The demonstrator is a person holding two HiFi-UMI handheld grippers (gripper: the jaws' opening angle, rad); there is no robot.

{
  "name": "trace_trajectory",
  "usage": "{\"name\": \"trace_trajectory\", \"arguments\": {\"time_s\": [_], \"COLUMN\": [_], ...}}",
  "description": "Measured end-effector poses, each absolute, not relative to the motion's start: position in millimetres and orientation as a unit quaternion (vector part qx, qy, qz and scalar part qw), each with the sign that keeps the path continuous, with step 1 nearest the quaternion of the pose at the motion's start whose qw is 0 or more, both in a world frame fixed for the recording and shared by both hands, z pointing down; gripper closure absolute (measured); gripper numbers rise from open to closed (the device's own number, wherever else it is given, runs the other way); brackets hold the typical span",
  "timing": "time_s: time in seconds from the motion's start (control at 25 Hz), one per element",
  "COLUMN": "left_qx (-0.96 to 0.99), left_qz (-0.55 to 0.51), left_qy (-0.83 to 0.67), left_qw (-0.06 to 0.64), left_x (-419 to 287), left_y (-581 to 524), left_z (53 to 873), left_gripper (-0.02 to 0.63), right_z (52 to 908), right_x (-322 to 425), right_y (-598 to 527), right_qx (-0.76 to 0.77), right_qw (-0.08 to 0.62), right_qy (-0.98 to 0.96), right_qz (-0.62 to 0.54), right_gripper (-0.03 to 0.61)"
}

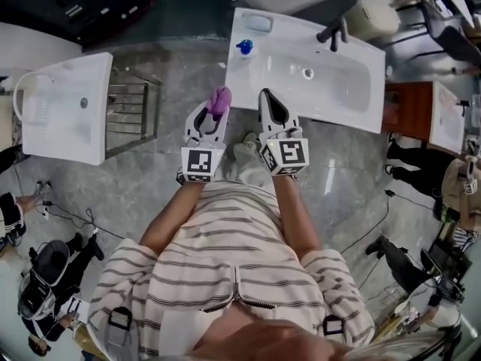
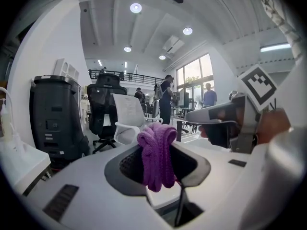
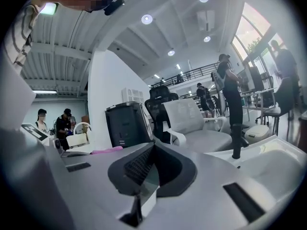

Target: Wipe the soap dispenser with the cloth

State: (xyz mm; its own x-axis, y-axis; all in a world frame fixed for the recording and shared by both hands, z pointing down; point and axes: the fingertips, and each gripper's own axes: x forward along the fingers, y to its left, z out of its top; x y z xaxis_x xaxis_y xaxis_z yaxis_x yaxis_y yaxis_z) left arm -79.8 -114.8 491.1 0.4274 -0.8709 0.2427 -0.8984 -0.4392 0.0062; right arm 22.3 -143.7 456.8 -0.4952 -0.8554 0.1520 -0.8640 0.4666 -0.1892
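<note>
— Striped shirt point(image 1: 225, 277) nearest, forearms point(image 1: 169, 224) stretched ahead. And the left gripper point(image 1: 216, 115)?

— Pinching a purple cloth point(image 1: 220, 100), with bunched folds poking up past the jaws. Same bundle plain in the left gripper view, wedged between both sides.

— And the right gripper point(image 1: 268, 100)?

— Pressed together on nothing. Ribbed pads point(image 3: 138, 166) meeting, no gap to speak of. Held level beside the left one, tips at the near edge of the white sink point(image 1: 353, 107).

— Where's the soap dispenser point(image 1: 244, 47)?

— Blue-capped, upright on the sink's left rim, ahead of both grippers and apart from them. Not touched by cloth or jaws.

— How far along, then?

— Early, judging by that. Cloth in hand, wiping not yet begun. Left to do: close the gap, lay the cloth on the bottle, rub round body and pump. Possibly steady it with the free gripper, but only a guess.

— Containers?

— Basin of that sink: nothing visible but the drain point(image 1: 308, 72), with a black tap point(image 1: 334, 30) at the back rim. Small rounded tray point(image 1: 258, 22) at the far left corner, contents not readable. Second sink point(image 1: 45, 126) off to the left across the grey floor point(image 1: 346, 171), likewise showing only a drain hole. Fill level of the dispenser too small to tell.
</note>
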Motion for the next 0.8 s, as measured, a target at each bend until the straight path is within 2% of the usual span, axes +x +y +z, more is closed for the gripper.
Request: {"name": "trace_trajectory", "arguments": {"time_s": [0.56, 0.8], "left_qx": [0.827, 0.823], "left_qz": [0.129, 0.132], "left_qy": [-0.540, -0.543], "left_qw": [0.088, 0.099], "left_x": [-72, -71], "left_y": [-147, -149], "left_z": [534, 547], "left_gripper": [0.482, 0.482], "right_z": [515, 536], "right_x": [15, 10], "right_y": [-212, -231], "right_qx": [0.487, 0.476], "right_qw": [0.040, 0.059], "right_qy": [-0.860, -0.864], "right_qz": [0.146, 0.155], "right_gripper": [0.569, 0.511]}}
